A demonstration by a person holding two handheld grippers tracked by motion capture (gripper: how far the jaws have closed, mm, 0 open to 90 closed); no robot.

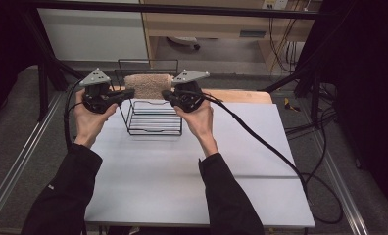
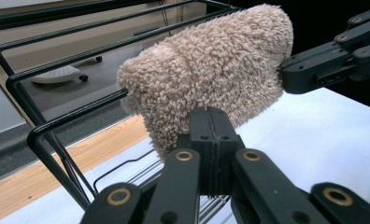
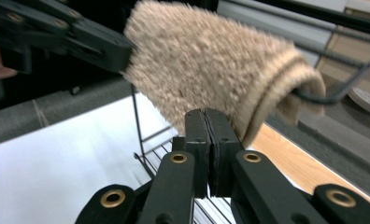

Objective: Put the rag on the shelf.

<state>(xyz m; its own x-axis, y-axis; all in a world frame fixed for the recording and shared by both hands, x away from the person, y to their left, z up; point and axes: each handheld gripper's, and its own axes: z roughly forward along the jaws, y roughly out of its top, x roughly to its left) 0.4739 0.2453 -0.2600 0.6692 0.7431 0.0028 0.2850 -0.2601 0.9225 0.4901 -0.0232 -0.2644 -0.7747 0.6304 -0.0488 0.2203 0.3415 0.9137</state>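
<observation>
In the high view, the person's forearms come in nearest, each hand holding a gripper at either end of the towel, which hangs over the top rail of the wire rack, its long axis along the rail. Left gripper and right gripper stand equally close. In the left gripper view, the fingers are clenched on the towel's lower edge. In the right gripper view, the fingers are likewise clenched on its hem.

Both tongs — left, right — jaws pressed together, tips facing inward, forearms outstretched.
</observation>
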